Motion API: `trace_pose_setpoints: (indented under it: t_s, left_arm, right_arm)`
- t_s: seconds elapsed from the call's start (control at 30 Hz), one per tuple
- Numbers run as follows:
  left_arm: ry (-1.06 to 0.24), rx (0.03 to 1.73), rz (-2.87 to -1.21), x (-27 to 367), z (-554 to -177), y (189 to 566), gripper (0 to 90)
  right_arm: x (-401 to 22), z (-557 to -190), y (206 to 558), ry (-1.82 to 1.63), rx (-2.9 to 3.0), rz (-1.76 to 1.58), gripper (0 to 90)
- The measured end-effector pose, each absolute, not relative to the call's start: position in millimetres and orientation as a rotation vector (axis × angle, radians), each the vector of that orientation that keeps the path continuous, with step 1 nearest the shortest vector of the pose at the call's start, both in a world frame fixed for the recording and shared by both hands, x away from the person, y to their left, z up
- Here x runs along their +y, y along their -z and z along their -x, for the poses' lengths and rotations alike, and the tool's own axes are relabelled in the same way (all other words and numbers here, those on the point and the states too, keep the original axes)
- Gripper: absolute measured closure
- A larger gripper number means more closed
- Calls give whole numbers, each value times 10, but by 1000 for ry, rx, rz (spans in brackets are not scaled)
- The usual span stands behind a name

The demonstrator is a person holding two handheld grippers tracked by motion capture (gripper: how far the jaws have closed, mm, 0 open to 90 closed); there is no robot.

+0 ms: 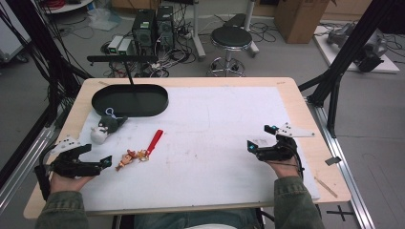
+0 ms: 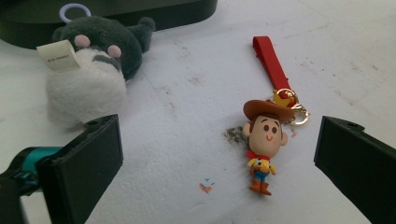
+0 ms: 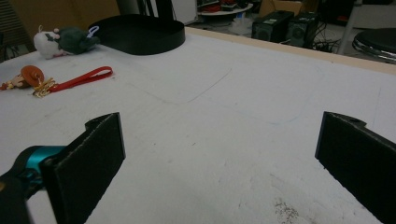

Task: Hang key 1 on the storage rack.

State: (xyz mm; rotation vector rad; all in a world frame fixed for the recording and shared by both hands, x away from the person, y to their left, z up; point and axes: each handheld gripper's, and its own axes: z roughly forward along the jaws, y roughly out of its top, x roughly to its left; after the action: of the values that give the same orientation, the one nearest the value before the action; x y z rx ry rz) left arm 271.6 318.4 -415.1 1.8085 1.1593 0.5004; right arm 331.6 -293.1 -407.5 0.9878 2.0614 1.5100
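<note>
A cowboy figure keychain (image 1: 128,158) (image 2: 261,140) lies on the white mat, its red strap (image 1: 155,140) (image 2: 271,60) stretched away from it. A grey and white plush toy (image 1: 106,127) (image 2: 88,70) rests beside the black oval tray (image 1: 130,100) (image 2: 116,14). My left gripper (image 1: 98,155) (image 2: 219,154) is low at the mat's left, open, with the cowboy lying ahead between the lines of its jaws and untouched. My right gripper (image 1: 260,137) (image 3: 219,140) is at the right side, open over bare mat. From there the keychain (image 3: 28,77), plush (image 3: 60,41) and tray (image 3: 140,30) sit far off.
The white mat (image 1: 215,124) covers most of a wooden table (image 1: 305,114). Behind the table stand a round stool (image 1: 231,38), computer towers (image 1: 153,26) with cables, and a cardboard box (image 1: 301,16). Black frame posts (image 1: 344,57) flank both sides.
</note>
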Motion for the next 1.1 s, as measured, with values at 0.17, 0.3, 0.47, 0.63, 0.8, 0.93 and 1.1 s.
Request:
trace_pose_setpoints:
  t_s: [0.17, 0.3, 0.47, 0.63, 0.8, 0.93, 1.1]
  left_arm:
    - [-504, 1163, -1800, 3190, -2716, 4149, 17]
    - [-506, 1175, -1800, 3189, -2710, 4134, 17]
    - [-508, 1180, -1798, 3188, -2705, 4124, 17]
    - [-505, 1178, -1818, 3162, -2717, 4115, 17]
    - [-495, 1169, -1839, 3118, -2732, 4095, 17]
    - [-499, 1169, -1855, 3084, -2755, 4066, 17]
    - [-527, 1155, -1903, 2973, -2816, 3980, 17]
  right_arm:
    - [-2920, -3341, 4090, -1505, 2057, -996, 4]
    - [-2937, -3360, 4102, -1491, 2055, -1030, 4]
    - [-2961, -3346, 4090, -1499, 2037, -1044, 4]
    - [-2945, -3374, 4104, -1507, 2031, -1029, 4]
    - [-2908, -3384, 4125, -1480, 2047, -1033, 4]
    - [-2886, -3387, 4142, -1470, 2073, -1024, 4]
    - [-2871, -3390, 4147, -1471, 2076, -1018, 4]
